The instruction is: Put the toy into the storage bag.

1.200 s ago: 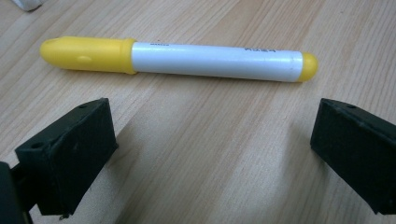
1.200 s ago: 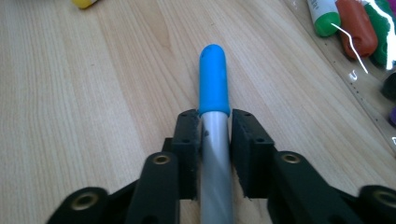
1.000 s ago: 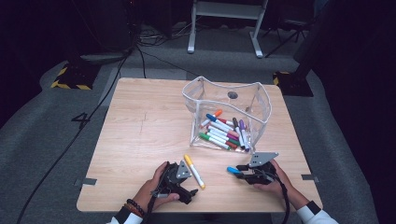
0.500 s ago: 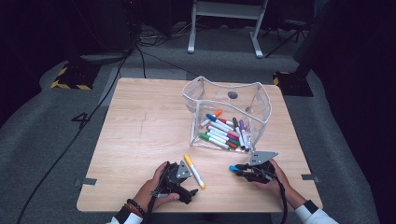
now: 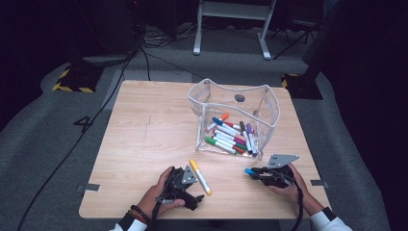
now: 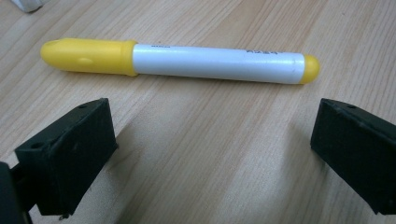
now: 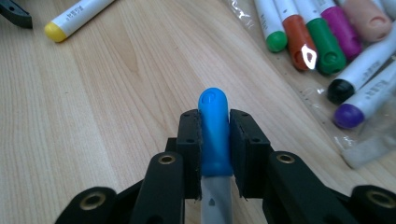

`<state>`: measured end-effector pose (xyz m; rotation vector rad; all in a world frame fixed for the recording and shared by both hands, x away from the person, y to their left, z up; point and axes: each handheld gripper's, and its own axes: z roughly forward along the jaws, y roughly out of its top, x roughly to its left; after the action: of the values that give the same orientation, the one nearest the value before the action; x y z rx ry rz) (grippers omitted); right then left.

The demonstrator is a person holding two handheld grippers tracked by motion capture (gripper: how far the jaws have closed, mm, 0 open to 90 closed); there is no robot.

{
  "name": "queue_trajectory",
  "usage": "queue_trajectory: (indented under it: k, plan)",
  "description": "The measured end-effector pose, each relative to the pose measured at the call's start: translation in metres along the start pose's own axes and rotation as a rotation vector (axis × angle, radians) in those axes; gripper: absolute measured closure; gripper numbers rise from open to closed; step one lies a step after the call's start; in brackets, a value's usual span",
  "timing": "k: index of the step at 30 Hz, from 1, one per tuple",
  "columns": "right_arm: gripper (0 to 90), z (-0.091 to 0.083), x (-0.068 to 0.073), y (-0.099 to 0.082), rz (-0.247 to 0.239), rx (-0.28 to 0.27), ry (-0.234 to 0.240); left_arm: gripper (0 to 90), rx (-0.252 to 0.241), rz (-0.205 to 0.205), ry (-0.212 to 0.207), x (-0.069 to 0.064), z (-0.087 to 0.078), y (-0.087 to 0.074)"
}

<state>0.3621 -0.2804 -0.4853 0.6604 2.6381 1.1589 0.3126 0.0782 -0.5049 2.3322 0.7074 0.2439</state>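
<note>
A yellow-capped white marker (image 5: pixel 200 177) lies on the wooden table (image 5: pixel 144 144) near the front edge. My left gripper (image 5: pixel 189 176) rests just left of it, open; in the left gripper view the marker (image 6: pixel 187 63) lies crosswise beyond the wide-apart jaws (image 6: pixel 210 135). My right gripper (image 5: pixel 257 173) is shut on a blue-capped marker (image 5: pixel 250 171). Its jaws have just been closing, and the pads clamp the blue cap (image 7: pixel 214 130) from both sides, with the cap tip sticking out past the right gripper (image 7: pixel 214 126).
A clear plastic pouch (image 5: pixel 211 103) stands open at the table's right middle, with several coloured markers (image 5: pixel 231 137) inside; its front edge and those markers (image 7: pixel 322 42) lie just ahead and right of the right gripper. The table's front edge is close under both hands.
The right gripper, with the blue marker in it, has shifted a little to the right and slightly up. The left gripper and the yellow marker have stayed put.
</note>
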Motion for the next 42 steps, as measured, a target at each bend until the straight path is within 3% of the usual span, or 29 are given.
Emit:
queue_trajectory:
  k: [15,18,26,31,42]
  plan:
    - [75.6,-0.049,-0.007,0.011,0.012,-0.138,-0.061,0.2,0.000,0.000,0.000,0.000,0.000,0.000]
    - [75.6,-0.064,-0.009,0.016,0.021,-0.182,-0.075,0.2,0.000,0.000,0.000,0.000,0.000,0.000]
    - [75.6,-0.104,-0.006,0.036,-0.010,-0.263,-0.120,0.2,0.000,0.000,0.000,0.000,0.000,0.000]
    - [75.6,-0.126,-0.007,0.057,-0.026,-0.302,-0.142,0.2,0.000,0.000,0.000,0.000,0.000,0.000]
    - [75.6,-0.162,-0.006,0.127,-0.107,-0.337,-0.177,0.2,0.000,0.000,0.000,0.000,0.000,0.000]
